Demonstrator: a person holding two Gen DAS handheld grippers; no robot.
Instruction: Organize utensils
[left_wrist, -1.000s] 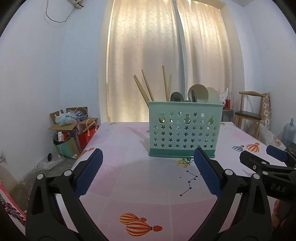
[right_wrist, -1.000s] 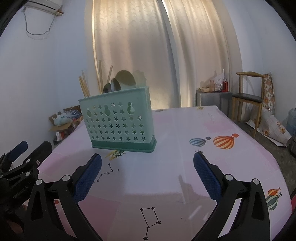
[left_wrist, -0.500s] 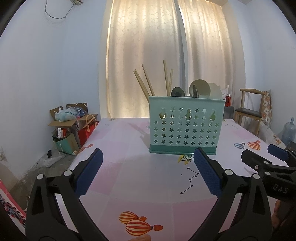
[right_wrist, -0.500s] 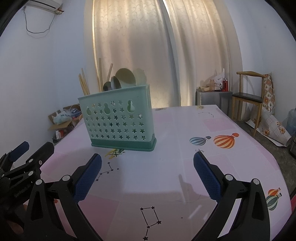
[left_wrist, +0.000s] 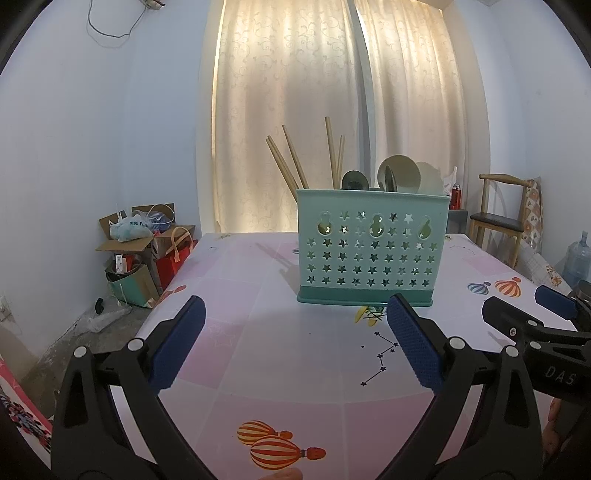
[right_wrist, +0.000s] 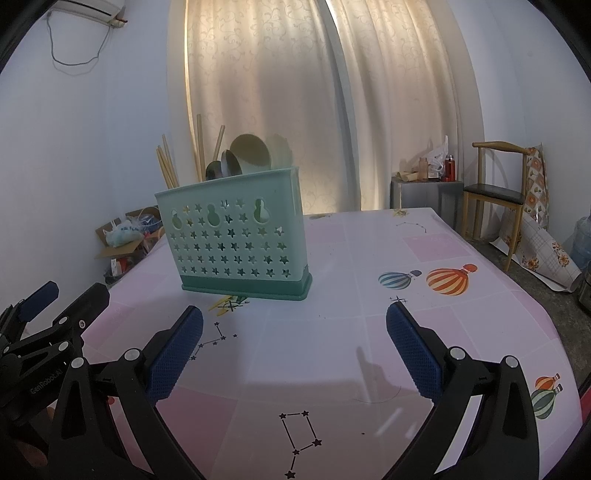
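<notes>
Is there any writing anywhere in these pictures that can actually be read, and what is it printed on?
"DAS": white letters on the black body of the right gripper, cut off at the edge of the left wrist view.
"GenRobot.AI": small white letters on the black body of the left gripper, seen in the right wrist view.
Blue print on the plastic bag in the cardboard box: too blurred to read.
Labels on the bottles by the chair: too small to read.

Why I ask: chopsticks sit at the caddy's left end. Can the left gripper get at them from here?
Probably yes. The left gripper is open, holds nothing, and faces the teal caddy across bare tablecloth. The chopsticks stick up well above the rim, apart from the spoons.
</notes>
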